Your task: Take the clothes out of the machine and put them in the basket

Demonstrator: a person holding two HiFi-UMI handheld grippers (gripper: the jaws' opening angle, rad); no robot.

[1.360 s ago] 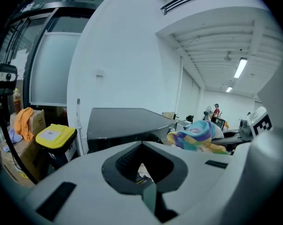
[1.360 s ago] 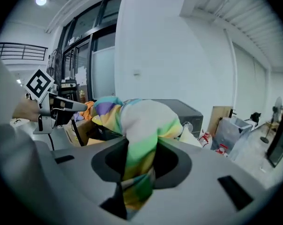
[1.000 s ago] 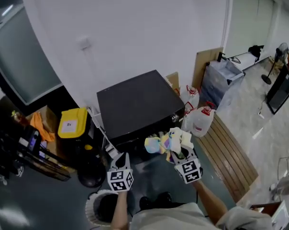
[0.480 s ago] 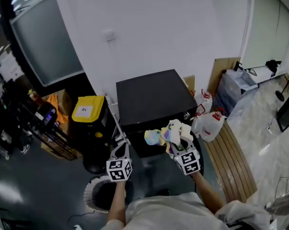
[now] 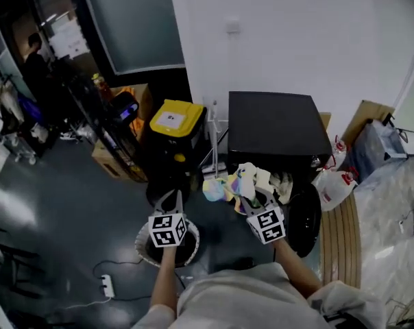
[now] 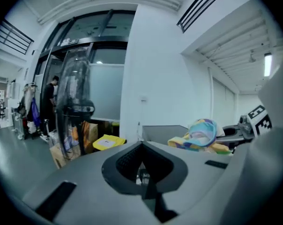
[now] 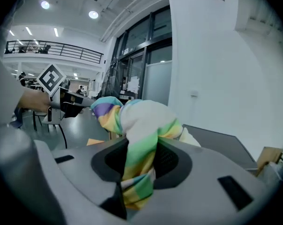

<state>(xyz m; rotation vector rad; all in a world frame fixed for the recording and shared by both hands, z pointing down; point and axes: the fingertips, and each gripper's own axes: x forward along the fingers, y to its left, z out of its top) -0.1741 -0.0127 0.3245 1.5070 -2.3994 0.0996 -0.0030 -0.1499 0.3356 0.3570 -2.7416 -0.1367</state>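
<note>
Swinging round from the black machine (image 5: 275, 122) toward the basket (image 5: 141, 241) on the floor, the right tool (image 5: 256, 207) stayed clenched on the pastel clothes (image 5: 238, 186), now clear of the machine's front. The left tool (image 5: 171, 199), closed and empty, hovered above the basket. Only the drop seemed left.

The clothes (image 7: 140, 121) in the right gripper (image 7: 141, 146) are soft matt cloth, full of creases. This gripper's shell looks like smooth grey matt plastic, and its pads (image 7: 172, 161) are dark and finely ribbed. Ahead of it, the machine (image 5: 275, 125) has a black matt top. Under the left gripper (image 5: 171, 199), the basket (image 5: 141, 244) looks like white plastic lattice. The floor (image 5: 56, 211) is dark and slightly glossy.
</note>
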